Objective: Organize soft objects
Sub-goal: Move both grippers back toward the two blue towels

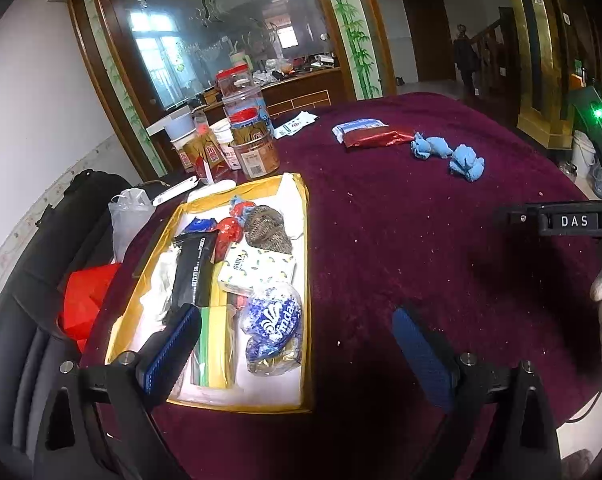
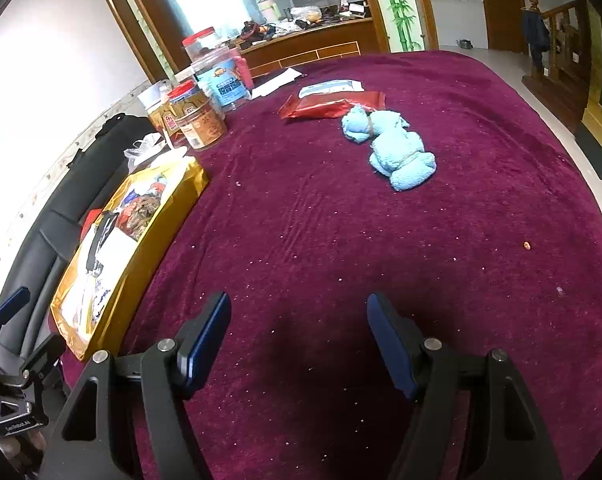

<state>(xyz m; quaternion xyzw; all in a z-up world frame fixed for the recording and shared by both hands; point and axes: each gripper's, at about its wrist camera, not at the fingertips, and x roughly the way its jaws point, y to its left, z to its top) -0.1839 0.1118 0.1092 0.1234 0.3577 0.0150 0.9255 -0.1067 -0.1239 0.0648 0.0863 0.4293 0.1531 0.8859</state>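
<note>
Two light blue rolled cloths [image 2: 393, 148] lie side by side on the maroon tablecloth, also seen far off in the left wrist view [image 1: 447, 154]. A red foil pack [image 2: 333, 106] and a white-blue pack [image 2: 331, 87] lie just behind them. A yellow tray [image 1: 307, 280] at the left holds several packets, a tissue pack and a knitted pouch. My left gripper [image 1: 297, 346] is open and empty, its left finger over the tray. My right gripper [image 2: 299, 340] is open and empty above bare cloth, well short of the blue cloths.
Plastic jars [image 1: 247, 136] and cups stand at the table's back left, with papers [image 1: 297, 124] beside them. A black chair [image 1: 33, 280] with a red bag [image 1: 87, 300] and a plastic bag sits left of the table. The right gripper's body [image 1: 573, 222] shows at the right.
</note>
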